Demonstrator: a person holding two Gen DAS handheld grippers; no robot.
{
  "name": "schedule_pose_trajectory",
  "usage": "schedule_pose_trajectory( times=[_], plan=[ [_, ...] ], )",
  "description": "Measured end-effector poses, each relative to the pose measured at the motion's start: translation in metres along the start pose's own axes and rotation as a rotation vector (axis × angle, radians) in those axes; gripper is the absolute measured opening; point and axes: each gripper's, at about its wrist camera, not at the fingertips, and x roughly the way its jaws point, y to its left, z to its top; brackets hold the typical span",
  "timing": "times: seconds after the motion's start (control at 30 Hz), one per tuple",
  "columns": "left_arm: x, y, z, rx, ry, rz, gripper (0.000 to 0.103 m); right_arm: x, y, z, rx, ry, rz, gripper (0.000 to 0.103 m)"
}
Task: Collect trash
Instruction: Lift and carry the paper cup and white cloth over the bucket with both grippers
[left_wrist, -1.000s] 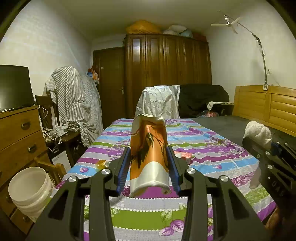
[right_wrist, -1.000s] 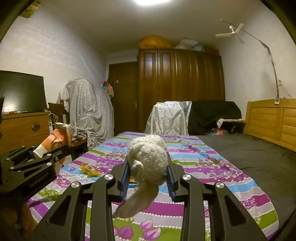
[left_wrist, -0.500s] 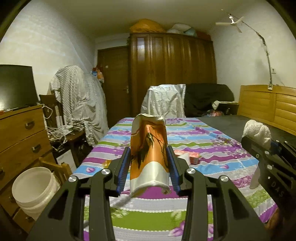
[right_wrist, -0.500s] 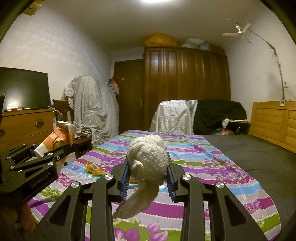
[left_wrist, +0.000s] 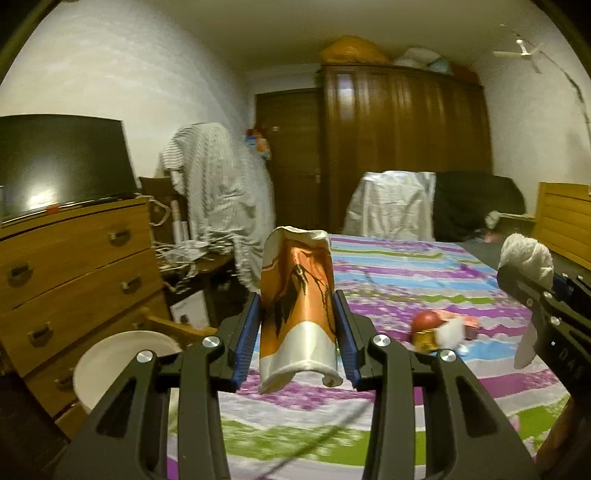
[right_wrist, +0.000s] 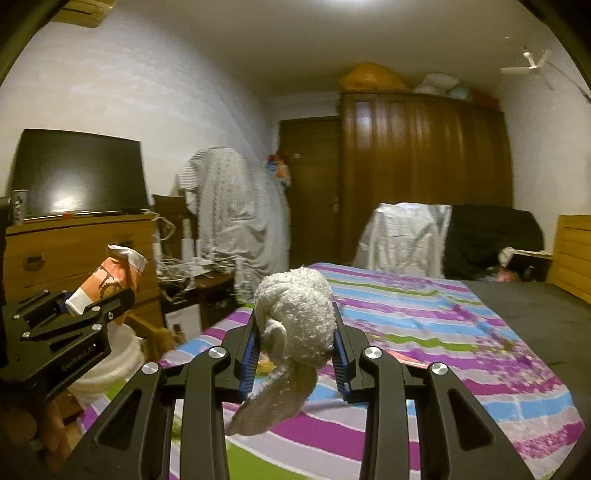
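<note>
Both claws have swung toward 9 o'clock since the earlier frame, so the dresser (left_wrist: 74, 266) and white bucket (left_wrist: 122, 363) now fill more of the left wrist view and the bed's headboard (left_wrist: 565, 218) has slid to the 3 o'clock edge. Left claw (left_wrist: 298, 317) stays clamped narrow on a crumpled orange-and-white paper cup (left_wrist: 297, 306), held upright between the blue pads. Right claw (right_wrist: 295, 336) stays clamped on a wad of white tissue (right_wrist: 295, 314), a tail of it hanging below the pads. Beyond the left claw the striped bedspread (left_wrist: 406, 280) spreads out, with a small heap of wrappers (left_wrist: 439, 330) at 3 o'clock. The bucket stands at 8 o'clock, just beside the bed's edge, below the dresser drawers. Open floor between bed and dresser is narrow.
</note>
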Motion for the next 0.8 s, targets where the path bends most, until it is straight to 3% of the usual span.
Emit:
schedule_pose_trajectory(
  times=[0.43, 0.8],
  plan=[
    [0.014, 0.127, 0.013, -0.065, 0.041, 0.232, 0.038, 0.084, 0.139, 0.039, -0.061, 0.056, 0.236, 0.035],
    [0.032, 0.209, 0.006, -0.129, 0.127, 0.346, 0.039, 0.161, 0.273, 0.06, -0.131, 0.16, 0.403, 0.035]
  ],
)
